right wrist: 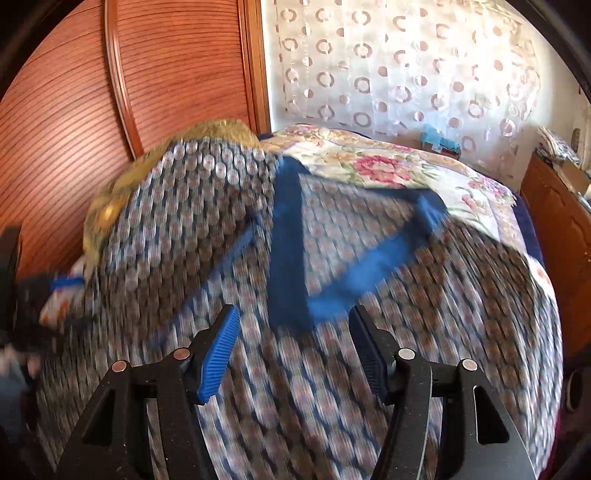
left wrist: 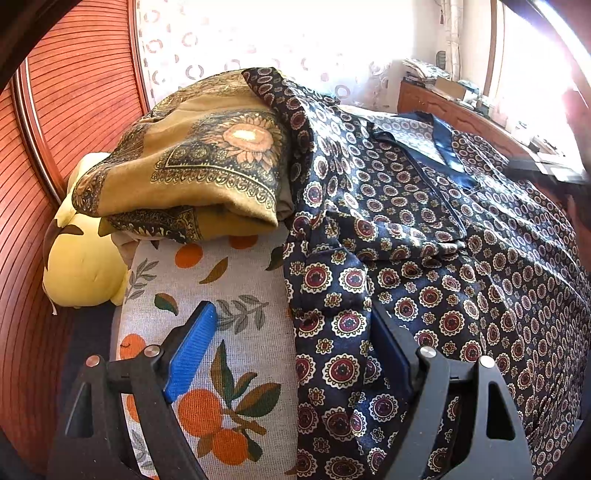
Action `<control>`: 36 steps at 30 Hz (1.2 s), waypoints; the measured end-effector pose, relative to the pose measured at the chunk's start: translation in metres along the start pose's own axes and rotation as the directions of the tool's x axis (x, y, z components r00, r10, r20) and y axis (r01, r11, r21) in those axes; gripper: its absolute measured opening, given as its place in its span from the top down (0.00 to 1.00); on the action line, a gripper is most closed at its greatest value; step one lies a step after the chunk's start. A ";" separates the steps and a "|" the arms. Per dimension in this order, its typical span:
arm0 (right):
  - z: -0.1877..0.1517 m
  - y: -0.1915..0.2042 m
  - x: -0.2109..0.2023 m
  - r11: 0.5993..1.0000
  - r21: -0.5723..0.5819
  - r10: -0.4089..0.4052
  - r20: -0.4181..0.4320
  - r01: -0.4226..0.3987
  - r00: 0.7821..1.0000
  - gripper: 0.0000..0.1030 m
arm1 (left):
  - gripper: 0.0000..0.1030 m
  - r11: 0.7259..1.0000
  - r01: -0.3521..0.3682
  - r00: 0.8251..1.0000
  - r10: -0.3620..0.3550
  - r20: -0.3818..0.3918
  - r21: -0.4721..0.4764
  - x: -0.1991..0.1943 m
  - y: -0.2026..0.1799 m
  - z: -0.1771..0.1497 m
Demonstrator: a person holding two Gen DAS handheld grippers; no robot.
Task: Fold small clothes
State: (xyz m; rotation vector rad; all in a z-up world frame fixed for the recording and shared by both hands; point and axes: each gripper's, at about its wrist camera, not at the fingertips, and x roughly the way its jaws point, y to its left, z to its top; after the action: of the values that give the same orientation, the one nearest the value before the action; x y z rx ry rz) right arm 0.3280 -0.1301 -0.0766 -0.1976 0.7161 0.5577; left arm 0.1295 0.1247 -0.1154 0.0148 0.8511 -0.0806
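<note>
Left tongs spread wide over shirt edge, pinching nothing. Right tongs spread above blurred shirt on bed, pinching nothing.

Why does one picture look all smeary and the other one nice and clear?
Right wrist view: the patterned navy shirt is smeared into streaks by motion blur, though the right gripper looks sharp. Left wrist view: the shirt's medallions are crisp, but the window is washed out by glare. Both views bulge from the fisheye lens.
</note>
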 end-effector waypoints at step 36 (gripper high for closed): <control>-0.180 -0.143 -0.183 0.888 0.374 -0.268 -0.054 0.269 0.962 0.38 | 0.20 0.931 0.287 0.947 -0.311 0.081 0.224 -0.039 -0.177 0.058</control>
State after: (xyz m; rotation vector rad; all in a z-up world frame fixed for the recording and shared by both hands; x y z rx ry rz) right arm 0.1914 -0.3898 -0.0904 0.0655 0.7689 0.1460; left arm 0.1335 -0.0521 -0.0446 0.0779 0.7204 -0.4558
